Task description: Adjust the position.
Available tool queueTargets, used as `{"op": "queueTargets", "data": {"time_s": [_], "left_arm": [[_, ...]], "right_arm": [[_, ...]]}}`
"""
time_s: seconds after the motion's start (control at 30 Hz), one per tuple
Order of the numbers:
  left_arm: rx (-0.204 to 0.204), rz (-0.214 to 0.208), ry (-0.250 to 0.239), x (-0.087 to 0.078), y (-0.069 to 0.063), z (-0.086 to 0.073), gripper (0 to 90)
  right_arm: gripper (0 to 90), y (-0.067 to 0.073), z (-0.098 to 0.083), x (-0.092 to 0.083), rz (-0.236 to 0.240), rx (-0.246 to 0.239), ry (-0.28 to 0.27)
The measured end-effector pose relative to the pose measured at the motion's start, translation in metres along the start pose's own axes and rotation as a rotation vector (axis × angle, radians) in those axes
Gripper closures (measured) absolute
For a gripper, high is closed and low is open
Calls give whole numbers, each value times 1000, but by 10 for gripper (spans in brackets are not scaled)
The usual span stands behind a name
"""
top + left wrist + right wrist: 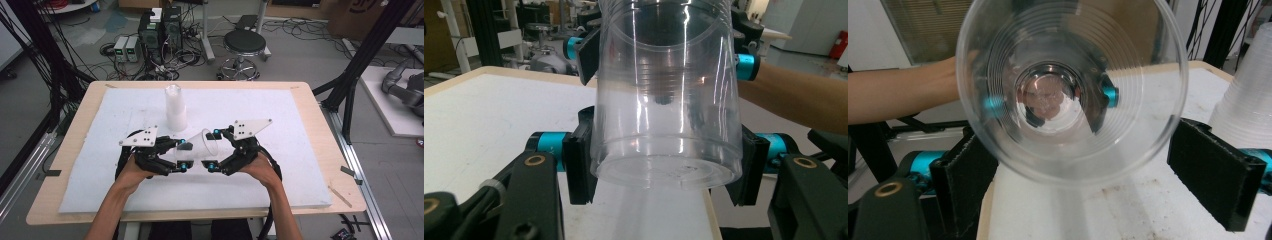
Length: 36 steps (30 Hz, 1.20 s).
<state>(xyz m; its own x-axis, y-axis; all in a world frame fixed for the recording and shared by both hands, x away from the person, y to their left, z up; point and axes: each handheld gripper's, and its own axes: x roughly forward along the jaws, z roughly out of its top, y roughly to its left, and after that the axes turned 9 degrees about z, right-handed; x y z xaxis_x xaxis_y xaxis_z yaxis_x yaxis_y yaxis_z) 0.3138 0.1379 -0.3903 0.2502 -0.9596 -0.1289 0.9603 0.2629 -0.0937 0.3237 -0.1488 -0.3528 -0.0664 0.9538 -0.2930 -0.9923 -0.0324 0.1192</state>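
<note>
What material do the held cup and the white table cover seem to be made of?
Cup: looks like thin clear plastic, glossy; the background shows through it, and it has bright reflections and moulded rings. Table cover: probably foam board or a soft mat, matte white; its thick edge shows, with a slightly grainy, stained surface.

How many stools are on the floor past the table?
1: a black round stool with a chrome base stands on the floor beyond the table's far edge, right of centre. Others may be hidden out of frame.

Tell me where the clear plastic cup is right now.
In the high view the clear cup lies on its side above the white mat, between the two grippers: left gripper clamps its base, right gripper brackets its rim.
</note>
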Motion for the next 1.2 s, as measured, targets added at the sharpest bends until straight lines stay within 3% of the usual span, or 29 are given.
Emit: {"op": "queueTargets", "data": {"time_s": [0.6, 0.8, 0.97, 1.03, 1.07, 1.1, 1.13, 1.2], "left_arm": [[23, -25, 29, 5, -2, 0, 418], [16, -24, 28, 7, -2, -1, 418], [27, -17, 39, 7, -3, 0, 415], [24, 17, 55, 8, -5, 1, 161], [9, 47, 70, 9, -5, 2, 161], [9, 62, 77, 9, -5, 3, 51], [7, 65, 64, 9, -5, 3, 17], [14, 74, 65, 8, -5, 4, 17]], "right_arm": [[149, -1, 4, 11, 60, -5, -23], [284, -1, 5, 9, 77, -24, -29], [305, -1, 5, 8, 74, -28, -27], [308, -1, 5, 8, 74, -25, -29], [308, -1, 5, 8, 74, -25, -29], [308, -1, 5, 8, 73, -24, -29], [310, -1, 5, 7, 72, -25, -29], [312, -1, 5, 6, 70, -21, -27]]}}
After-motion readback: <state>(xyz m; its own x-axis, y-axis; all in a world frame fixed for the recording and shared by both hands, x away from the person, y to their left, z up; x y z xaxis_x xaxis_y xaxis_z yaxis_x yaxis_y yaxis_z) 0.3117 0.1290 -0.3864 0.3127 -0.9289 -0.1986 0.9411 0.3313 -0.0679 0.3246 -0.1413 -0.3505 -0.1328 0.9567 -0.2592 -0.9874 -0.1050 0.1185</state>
